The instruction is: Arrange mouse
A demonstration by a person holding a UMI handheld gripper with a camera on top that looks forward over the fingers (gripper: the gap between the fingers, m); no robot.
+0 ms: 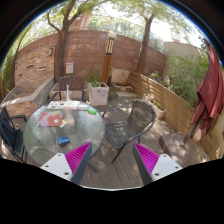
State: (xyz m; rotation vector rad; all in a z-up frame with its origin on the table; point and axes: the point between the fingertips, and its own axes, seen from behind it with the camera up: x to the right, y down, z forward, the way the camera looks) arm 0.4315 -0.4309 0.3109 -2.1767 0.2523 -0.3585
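Note:
My gripper [112,166] is open and empty, its two magenta pads [76,160] wide apart, held high above a wooden deck. A round glass table [86,128] stands ahead and to the left of the fingers. On it lie a small blue object [64,141] near the left finger, a red flat item [52,120] and a pale upright item [67,101] at the far side. I cannot tell which of these, if any, is the mouse. Nothing is between the fingers.
A dark metal chair [137,121] stands right of the table, just beyond the fingers. Another chair [8,132] is at the table's left. A white planter box [98,94] sits behind. A brick wall [92,50], a wooden fence [162,100] and a red hanging cloth [212,90] bound the deck.

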